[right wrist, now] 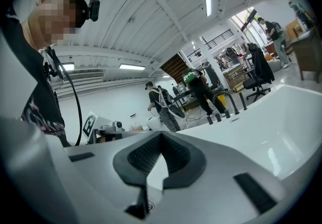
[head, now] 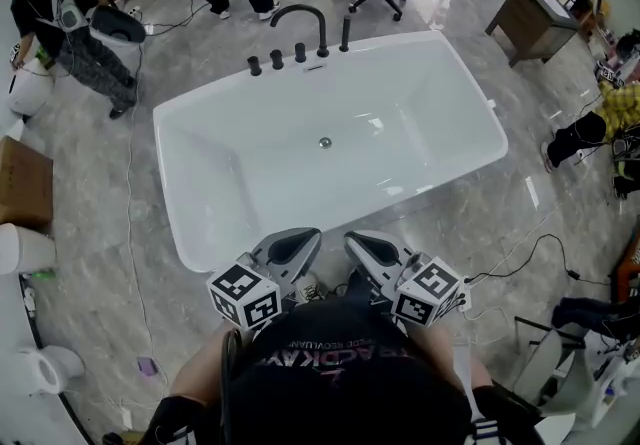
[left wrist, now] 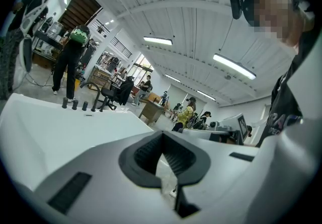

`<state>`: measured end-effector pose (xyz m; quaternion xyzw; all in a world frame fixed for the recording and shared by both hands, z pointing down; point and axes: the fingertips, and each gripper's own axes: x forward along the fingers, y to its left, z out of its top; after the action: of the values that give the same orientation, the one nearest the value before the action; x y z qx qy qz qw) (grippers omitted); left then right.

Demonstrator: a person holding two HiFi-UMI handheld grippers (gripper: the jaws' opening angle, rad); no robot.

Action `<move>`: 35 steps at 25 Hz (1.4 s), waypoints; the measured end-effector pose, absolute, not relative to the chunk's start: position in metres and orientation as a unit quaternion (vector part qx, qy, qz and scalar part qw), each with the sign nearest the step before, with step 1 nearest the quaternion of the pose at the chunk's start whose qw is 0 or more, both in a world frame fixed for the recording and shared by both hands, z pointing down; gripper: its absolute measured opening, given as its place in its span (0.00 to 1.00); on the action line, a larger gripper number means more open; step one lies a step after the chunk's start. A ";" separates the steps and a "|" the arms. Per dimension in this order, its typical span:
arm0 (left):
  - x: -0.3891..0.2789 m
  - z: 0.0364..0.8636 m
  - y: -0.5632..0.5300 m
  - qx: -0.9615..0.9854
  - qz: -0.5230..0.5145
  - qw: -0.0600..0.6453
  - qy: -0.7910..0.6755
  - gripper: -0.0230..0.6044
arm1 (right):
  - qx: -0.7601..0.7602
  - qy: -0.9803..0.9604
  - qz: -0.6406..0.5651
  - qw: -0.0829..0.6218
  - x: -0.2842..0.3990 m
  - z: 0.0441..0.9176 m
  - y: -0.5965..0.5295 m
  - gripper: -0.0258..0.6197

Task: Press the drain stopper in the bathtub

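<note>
L pads [left wrist: 145,153]: tips together, nothing between, only floor showing through the gap behind them. R pads [right wrist: 142,153]: same, tips together, empty. Shut tips suit a press; no grasp needed for this job.

Left gripper [head: 304,234] and right gripper [head: 357,237] sit side by side, close to the person's chest, just outside the near rim of the bathtub [head: 420,103]. Both point up and over the tub, not down into it. Looks like a start/rest pose; approach not yet begun.

Drain stopper [head: 324,142]: small metal disc on the tub floor, about mid-basin, nearer the far rim where the faucet [head: 302,17] stands. Well apart from both grippers. Not visible in either gripper view.

Judgement: either gripper could go; the stopper lies roughly between their lines. Next move needs a reach over the near rim, then tip down onto the disc.
</note>
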<state>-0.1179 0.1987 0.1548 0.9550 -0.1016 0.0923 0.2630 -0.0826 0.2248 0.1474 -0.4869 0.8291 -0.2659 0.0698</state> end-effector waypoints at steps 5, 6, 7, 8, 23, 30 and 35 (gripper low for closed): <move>-0.116 0.155 0.200 0.956 0.092 0.262 -0.098 0.05 | -0.492 0.827 -0.264 0.071 -0.080 0.146 0.226 0.06; -0.116 0.155 0.200 0.956 0.092 0.263 -0.097 0.05 | -0.492 0.826 -0.264 0.071 -0.081 0.146 0.226 0.06; -0.116 0.155 0.199 0.956 0.092 0.263 -0.097 0.05 | -0.493 0.826 -0.264 0.072 -0.081 0.147 0.226 0.06; -0.117 0.155 0.198 0.955 0.092 0.263 -0.097 0.05 | -0.494 0.825 -0.264 0.073 -0.081 0.147 0.225 0.06; -0.116 0.153 0.194 0.954 0.089 0.267 -0.101 0.05 | -0.495 0.824 -0.265 0.074 -0.078 0.144 0.222 0.06; -0.120 0.154 0.193 0.953 0.087 0.269 -0.105 0.05 | -0.494 0.825 -0.266 0.071 -0.081 0.145 0.221 0.06; -0.122 0.155 0.189 0.952 0.086 0.271 -0.112 0.05 | -0.493 0.825 -0.267 0.070 -0.081 0.146 0.218 0.06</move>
<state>-0.1220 0.1894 0.1547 0.9523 -0.1120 0.0860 0.2706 -0.0806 0.2177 0.1455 -0.4932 0.8248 -0.2674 0.0703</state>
